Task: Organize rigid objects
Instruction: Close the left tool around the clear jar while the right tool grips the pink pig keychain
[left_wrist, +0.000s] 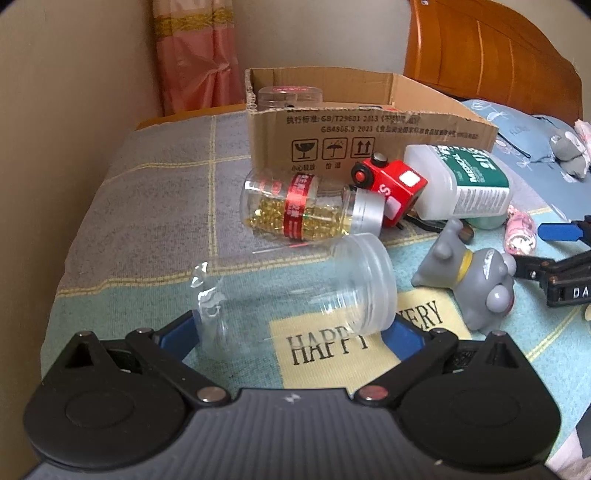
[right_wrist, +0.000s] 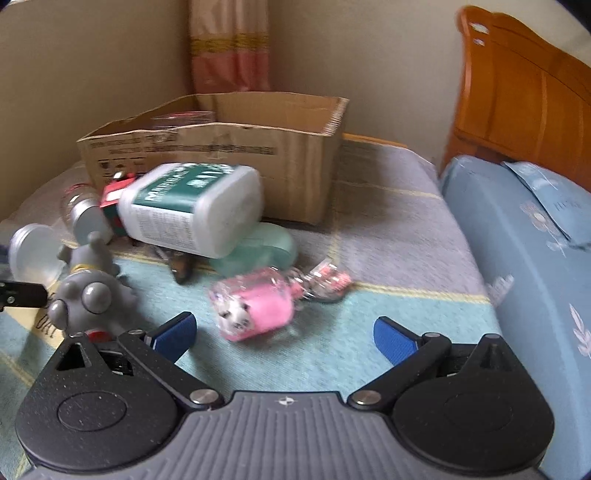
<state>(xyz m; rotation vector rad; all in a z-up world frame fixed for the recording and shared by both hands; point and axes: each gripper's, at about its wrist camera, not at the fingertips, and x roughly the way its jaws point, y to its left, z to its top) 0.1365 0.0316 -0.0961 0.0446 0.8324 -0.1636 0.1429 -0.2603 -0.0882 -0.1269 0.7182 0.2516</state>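
I held the empty clear jar (left_wrist: 295, 295) pinched sideways in my left gripper (left_wrist: 291, 334), bound for the cardboard box (left_wrist: 369, 144), while my right gripper (right_wrist: 284, 330) stood spread before the pink toy (right_wrist: 255, 306).

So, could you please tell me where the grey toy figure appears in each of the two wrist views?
Left wrist view: the grey toy figure lies right of centre, beside the clear empty jar.
Right wrist view: it sits at the lower left, just beyond the right tongs.
Shared landmark: the cardboard box behind it in both.
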